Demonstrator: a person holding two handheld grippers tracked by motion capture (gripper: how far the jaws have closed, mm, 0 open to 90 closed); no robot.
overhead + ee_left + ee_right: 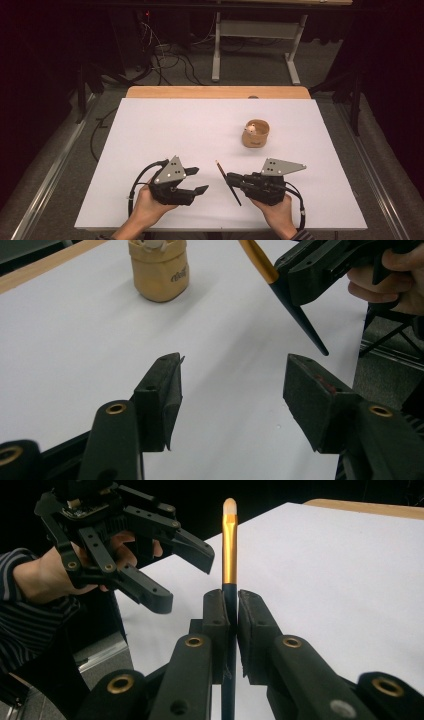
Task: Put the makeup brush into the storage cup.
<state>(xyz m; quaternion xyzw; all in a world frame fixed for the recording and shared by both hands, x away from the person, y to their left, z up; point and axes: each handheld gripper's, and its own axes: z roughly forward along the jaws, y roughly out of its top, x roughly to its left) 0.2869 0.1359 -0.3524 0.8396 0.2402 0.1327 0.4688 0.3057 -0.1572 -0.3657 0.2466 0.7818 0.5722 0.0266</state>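
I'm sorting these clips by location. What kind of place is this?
Probably a lab or recording workspace: a white-covered table in a dark room, loose cables on the grey floor behind it, and a bare workbench frame beyond.

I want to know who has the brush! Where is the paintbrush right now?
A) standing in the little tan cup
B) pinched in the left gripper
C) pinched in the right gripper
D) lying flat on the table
C: the right gripper has its fingers shut on the paintbrush, while the left gripper is open with nothing in it.
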